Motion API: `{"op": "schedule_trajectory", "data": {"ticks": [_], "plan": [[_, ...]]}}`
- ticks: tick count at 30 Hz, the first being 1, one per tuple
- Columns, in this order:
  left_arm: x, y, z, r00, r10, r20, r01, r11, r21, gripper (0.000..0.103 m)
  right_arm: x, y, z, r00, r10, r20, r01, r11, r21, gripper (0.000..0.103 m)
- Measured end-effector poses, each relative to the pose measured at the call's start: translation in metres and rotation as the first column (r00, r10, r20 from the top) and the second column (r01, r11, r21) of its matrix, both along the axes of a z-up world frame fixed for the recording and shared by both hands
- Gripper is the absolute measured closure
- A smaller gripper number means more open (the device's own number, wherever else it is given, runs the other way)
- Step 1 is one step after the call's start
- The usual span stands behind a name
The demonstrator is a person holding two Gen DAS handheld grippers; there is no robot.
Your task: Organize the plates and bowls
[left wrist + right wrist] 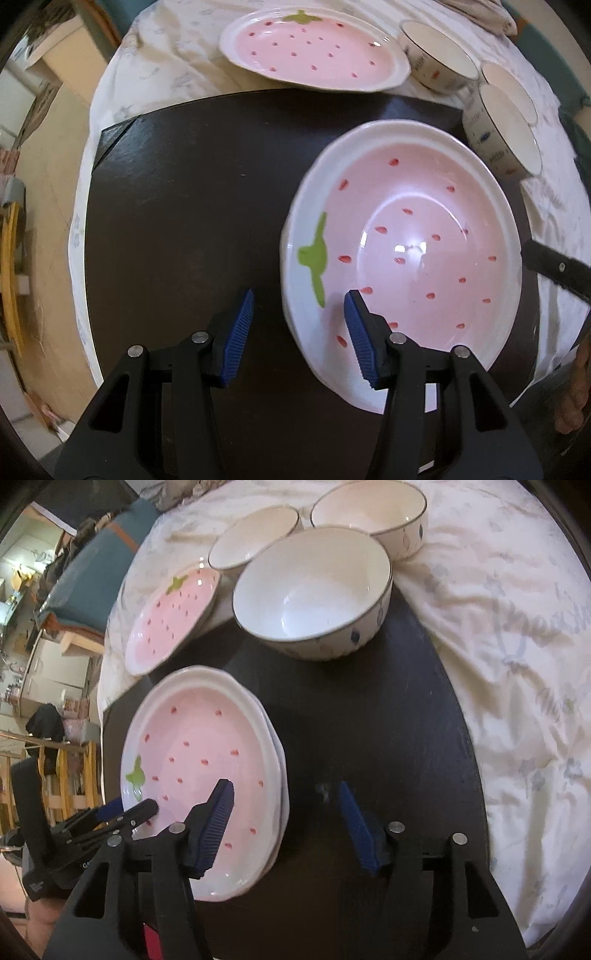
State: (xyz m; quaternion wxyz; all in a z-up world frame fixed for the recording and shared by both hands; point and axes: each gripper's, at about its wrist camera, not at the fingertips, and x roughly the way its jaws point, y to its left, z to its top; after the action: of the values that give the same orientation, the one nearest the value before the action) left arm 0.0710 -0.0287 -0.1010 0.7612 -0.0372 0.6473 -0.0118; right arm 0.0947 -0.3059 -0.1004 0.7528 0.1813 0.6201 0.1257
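My right claw spread, straddling the stacked strawberry plates' rim, empty. Left claw half spread over their opposite rim, pinching nothing

- A white cloth with a faint blue flower print covers the surface, rumpled.
- A dark mat lies on the cloth.
- On the mat: a stack of pink strawberry plates and 1 white bowl.
- On the cloth: 1 more strawberry plate and 2 more bowls.
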Motion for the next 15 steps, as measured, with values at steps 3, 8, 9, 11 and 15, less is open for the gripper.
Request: {"op": "schedule_trajectory", "data": {"ticks": [3, 8, 9, 11, 15], "plan": [[0.0, 0.011, -0.003, 0.999, 0.043, 0.008, -0.043, 0.999, -0.018, 0.046, 0.004, 0.0, -0.005, 1.0, -0.007, -0.015, 0.008, 0.999, 0.05, 0.04], [0.002, 0.012, -0.009, 1.0, 0.029, -0.005, -0.029, 0.996, -0.08, 0.038, 0.008, 0.016, -0.018, 0.997, 0.046, -0.055, -0.044, 0.998, 0.038, 0.054], [0.002, 0.012, -0.009, 1.0, 0.027, 0.001, -0.027, 0.996, -0.085, 0.04, 0.008, 0.019, -0.019, 0.997, 0.057, -0.055, -0.056, 0.998, 0.027, 0.058], [0.001, 0.009, -0.009, 1.0, 0.007, -0.001, -0.008, 0.996, -0.086, 0.057, 0.01, 0.025, -0.022, 0.996, 0.077, -0.053, -0.076, 0.997, 0.008, 0.068], [-0.003, 0.003, -0.006, 1.0, -0.012, -0.016, 0.011, 0.997, -0.073, 0.064, 0.008, 0.04, -0.019, 0.99, 0.139, -0.017, -0.14, 0.987, -0.076, 0.066]]}}
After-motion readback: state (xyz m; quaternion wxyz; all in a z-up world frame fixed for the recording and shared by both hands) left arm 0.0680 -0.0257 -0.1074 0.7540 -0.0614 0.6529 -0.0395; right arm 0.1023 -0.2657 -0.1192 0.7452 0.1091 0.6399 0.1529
